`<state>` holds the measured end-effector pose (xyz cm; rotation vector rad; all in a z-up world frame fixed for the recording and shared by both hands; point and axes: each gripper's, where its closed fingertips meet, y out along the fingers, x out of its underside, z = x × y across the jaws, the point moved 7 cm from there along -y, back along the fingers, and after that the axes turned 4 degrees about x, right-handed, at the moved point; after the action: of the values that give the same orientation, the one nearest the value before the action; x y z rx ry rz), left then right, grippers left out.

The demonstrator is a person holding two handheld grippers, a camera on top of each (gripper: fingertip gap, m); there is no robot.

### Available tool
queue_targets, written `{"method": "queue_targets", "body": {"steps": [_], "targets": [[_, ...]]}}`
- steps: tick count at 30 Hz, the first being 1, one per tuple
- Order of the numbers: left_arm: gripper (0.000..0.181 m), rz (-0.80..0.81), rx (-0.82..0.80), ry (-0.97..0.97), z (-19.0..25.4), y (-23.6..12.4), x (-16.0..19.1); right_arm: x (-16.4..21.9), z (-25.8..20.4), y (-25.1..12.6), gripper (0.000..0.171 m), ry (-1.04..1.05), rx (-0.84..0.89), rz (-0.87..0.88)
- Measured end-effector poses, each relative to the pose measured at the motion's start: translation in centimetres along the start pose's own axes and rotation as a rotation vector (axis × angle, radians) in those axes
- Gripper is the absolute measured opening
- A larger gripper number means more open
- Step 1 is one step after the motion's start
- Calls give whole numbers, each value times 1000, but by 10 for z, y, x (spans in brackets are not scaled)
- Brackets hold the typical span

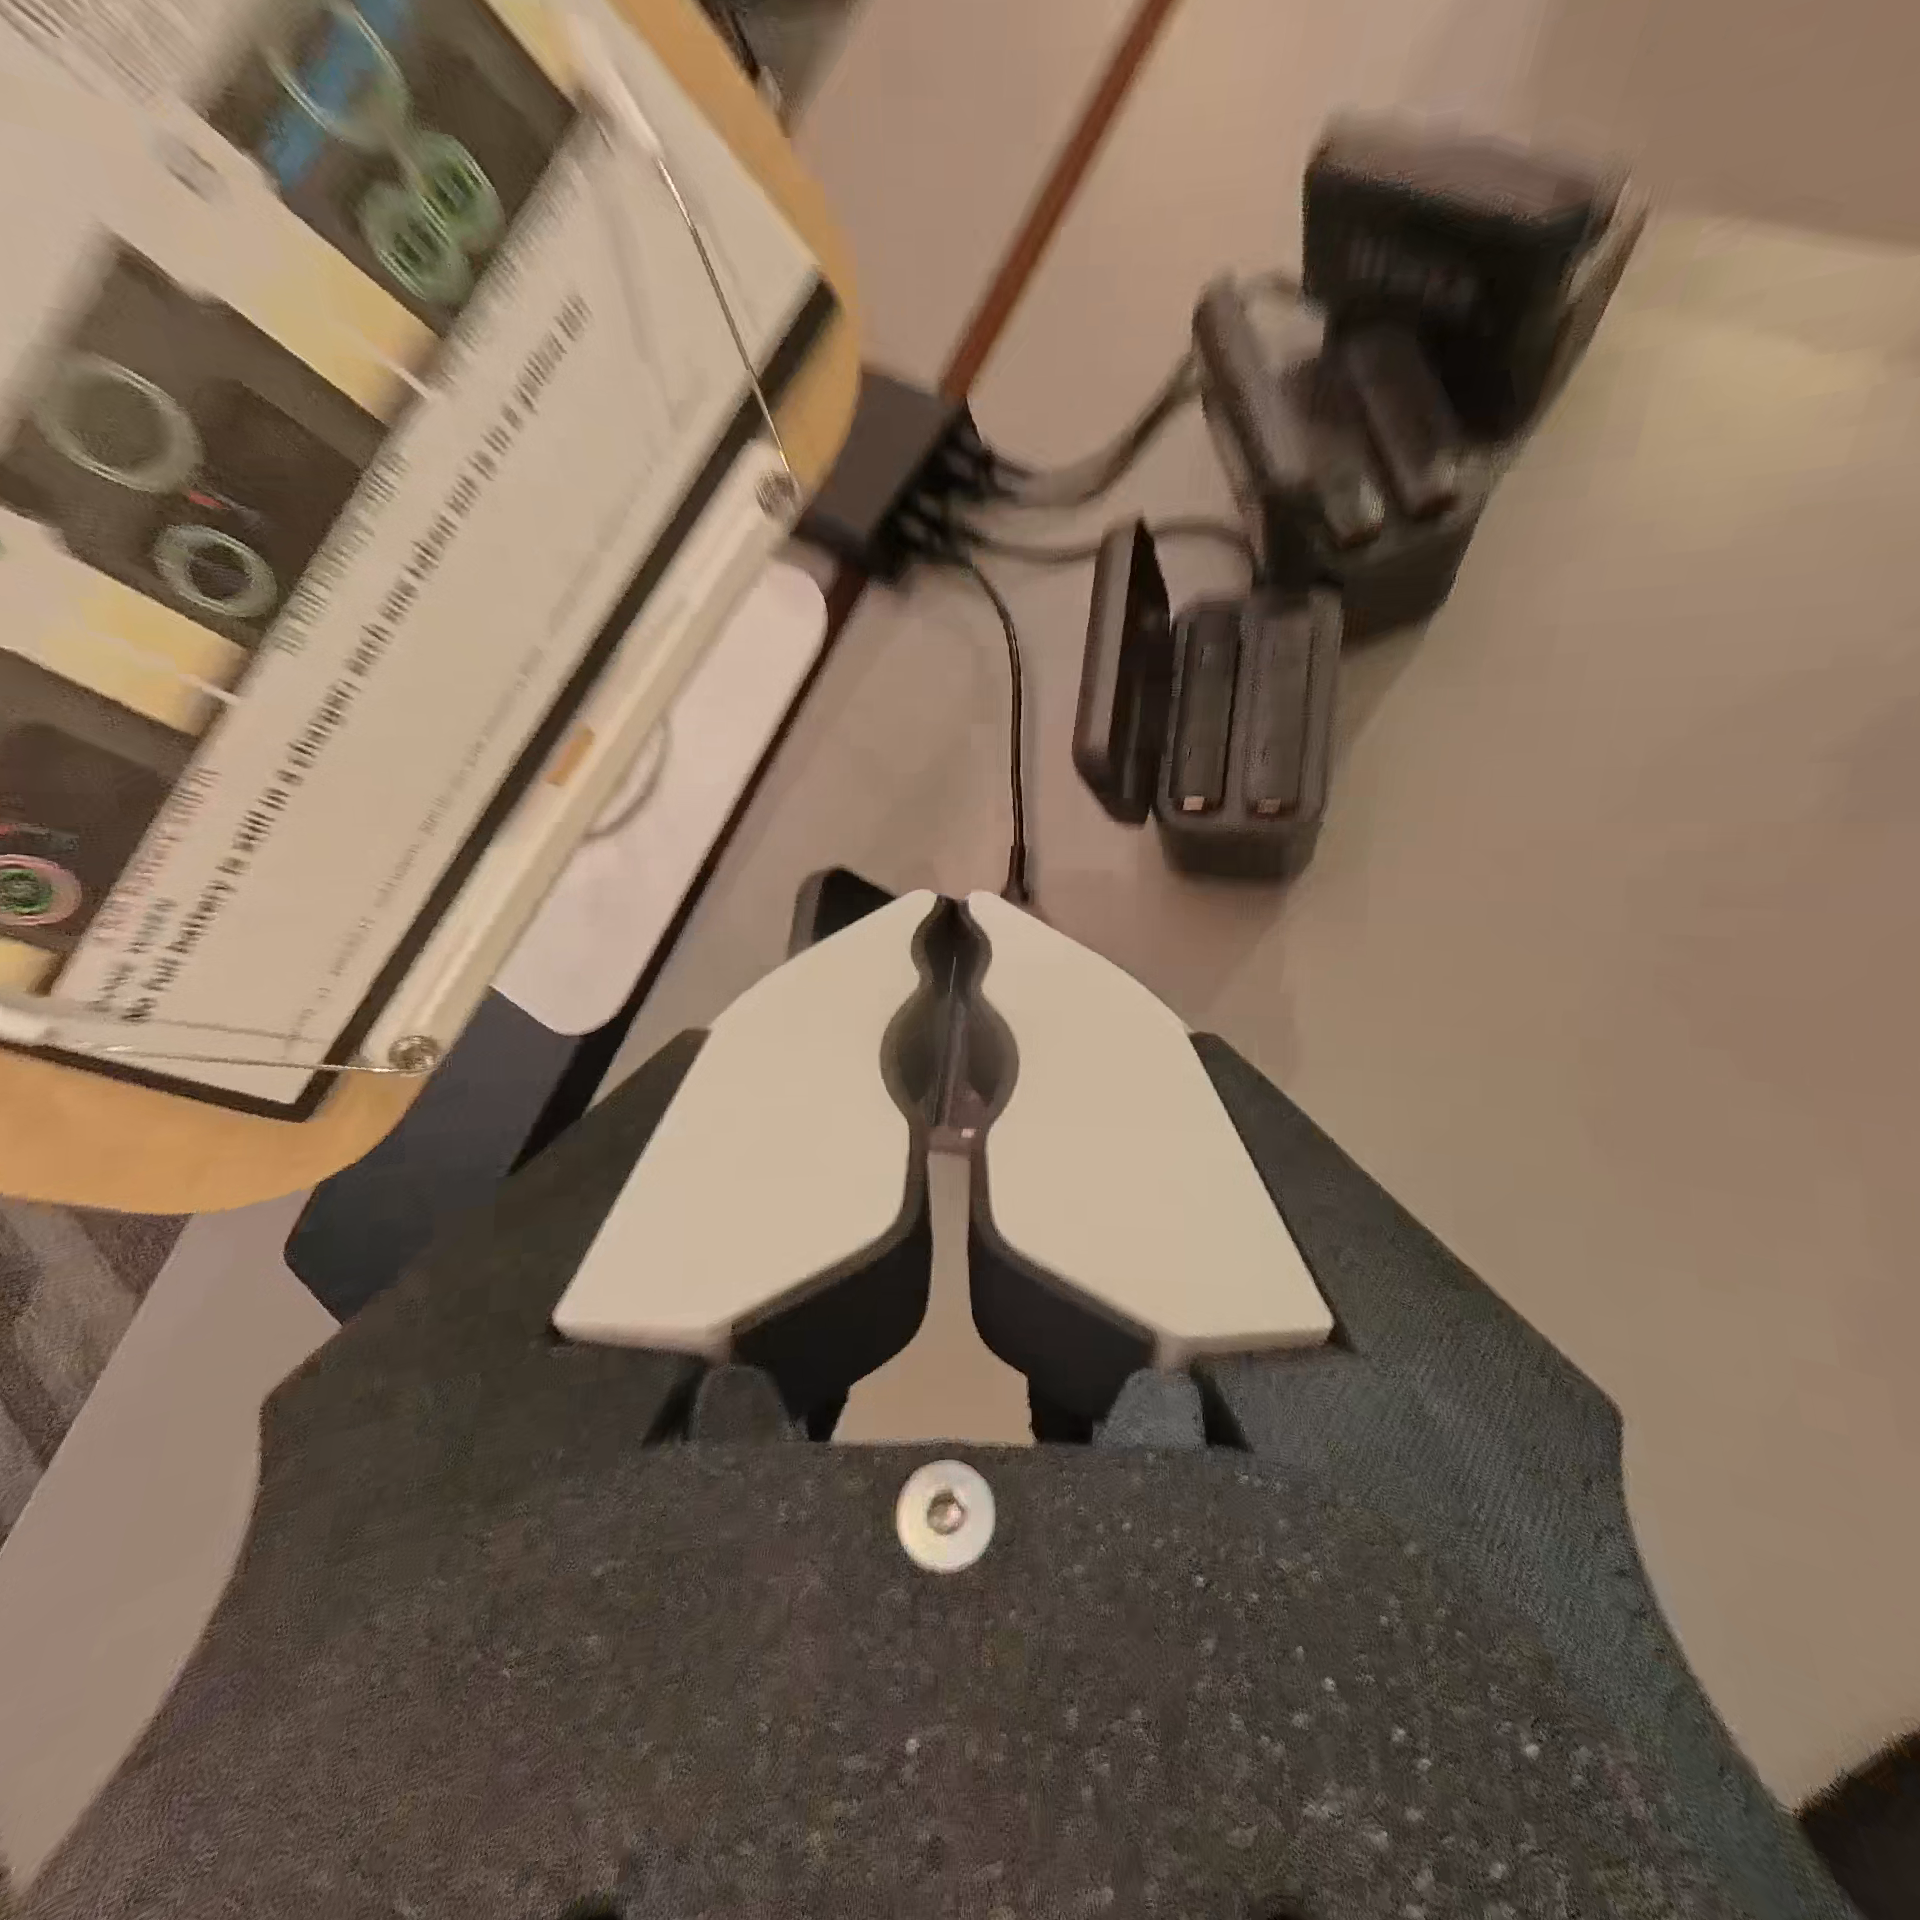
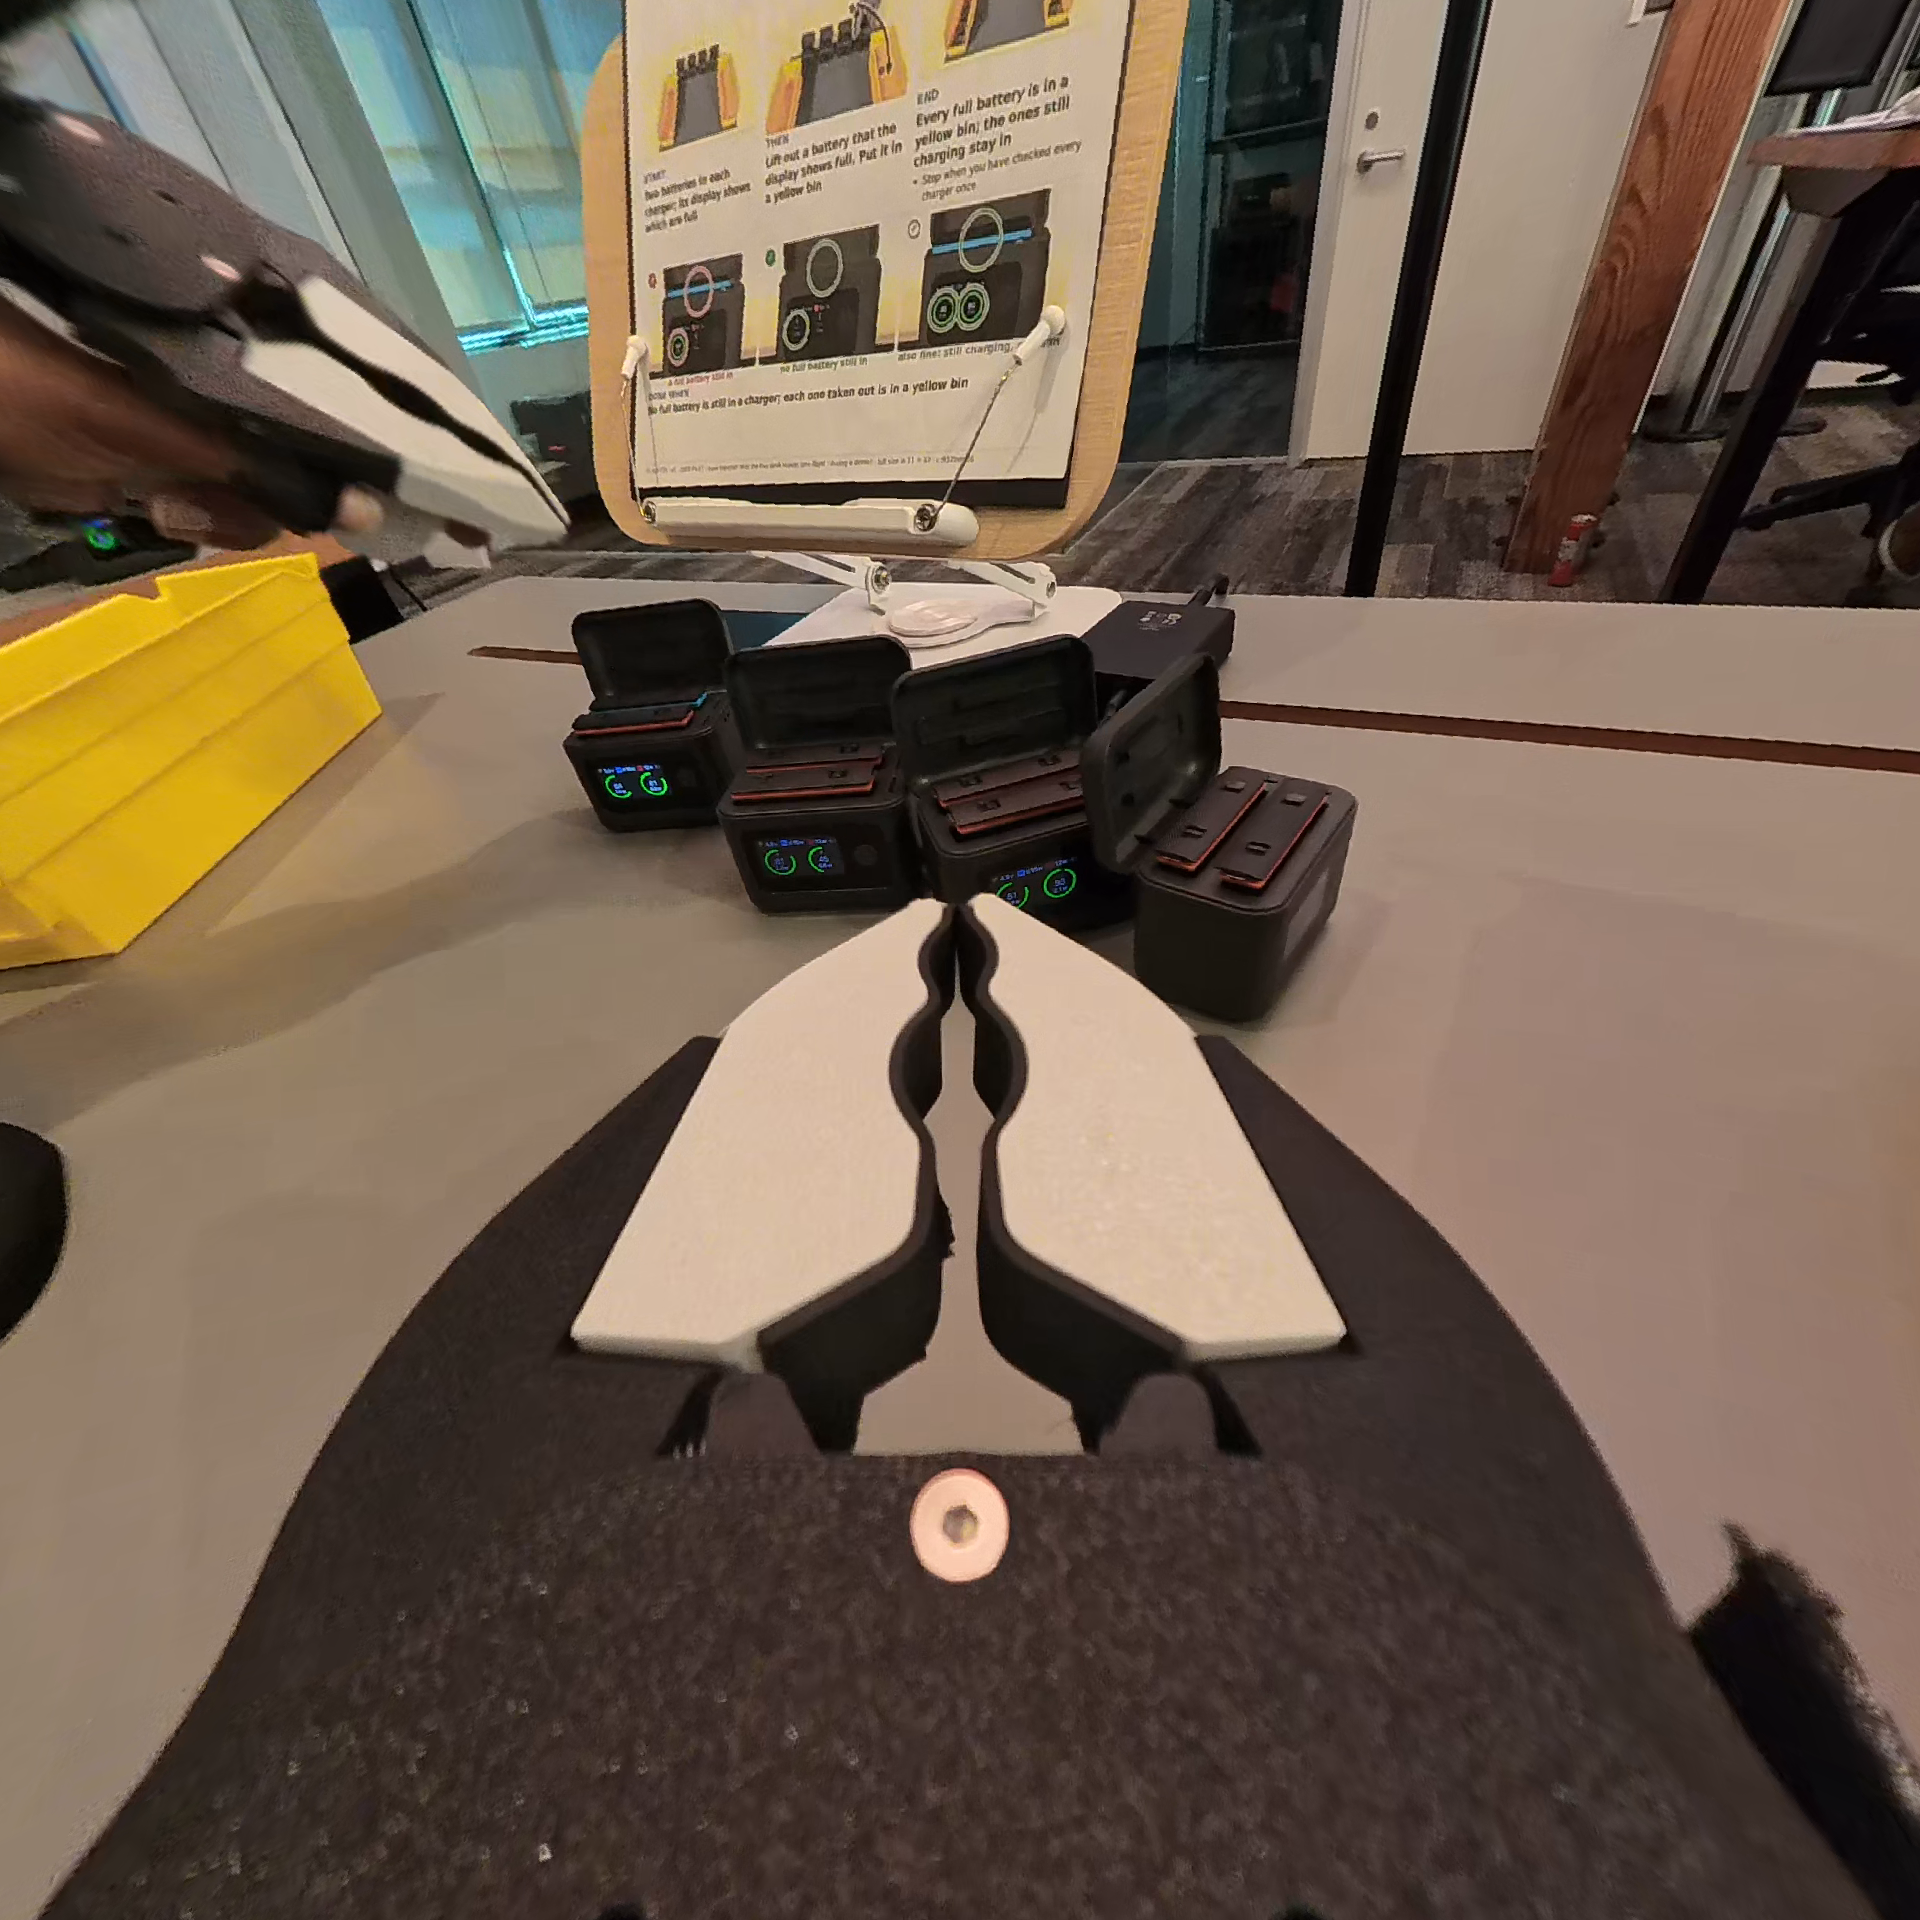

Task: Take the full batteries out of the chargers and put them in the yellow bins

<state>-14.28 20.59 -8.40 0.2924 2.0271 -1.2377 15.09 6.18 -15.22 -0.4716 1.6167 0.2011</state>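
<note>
So far your four chargers [image 2: 997,790] look loaded, the yellow bin [image 2: 156,748] unfilled, and both grippers, left [image 1: 954,914] and right [image 2: 954,914], pinched closed on nothing.

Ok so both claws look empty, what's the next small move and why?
Probably open the right claw and ease it toward the nearest black charger with its lid up. Both that claw and the left claw are shut on nothing, and two orange-edged batteries sit exposed there; its display isn't visible, so check fullness first.

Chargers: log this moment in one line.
chargers: four, lids open | yellow bin: left | left claw: shut, aloft | right claw: shut, empty
</note>
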Motion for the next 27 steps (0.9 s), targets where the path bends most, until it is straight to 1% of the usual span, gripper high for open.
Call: {"method": "queue_targets", "body": {"steps": [5, 7, 11, 14, 17, 24, 26, 27], "targets": [[0, 240, -154, -57, 35, -27, -2, 0, 1, -1, 0, -15, 36, 3], [0, 329, -193, -133, 51, -35, 5, 1, 1, 0, 0, -13, 43, -5], [0, 414, -254, -320, 80, -38, 30, 2, -1, 1, 0, -21, 48, -18], [0, 452, -289, -430, 99, -35, 45, 3, -2, 3, 0, -44, 60, -33], [0, 451, -328, -481, 112, -28, 56, 7, -1, 4, 0, -75, 88, -77], [0, 460, -314, -677, 138, -11, 62, 22, 11, 7, 0, -178, 161, -199], [0, 448, -338, -686, 144, 0, 70, 25, 14, 8, 0, -192, 171, -210], [0, 413, -356, -672, 147, 6, 76, 26, 17, 9, 0, -192, 176, -216]]}}
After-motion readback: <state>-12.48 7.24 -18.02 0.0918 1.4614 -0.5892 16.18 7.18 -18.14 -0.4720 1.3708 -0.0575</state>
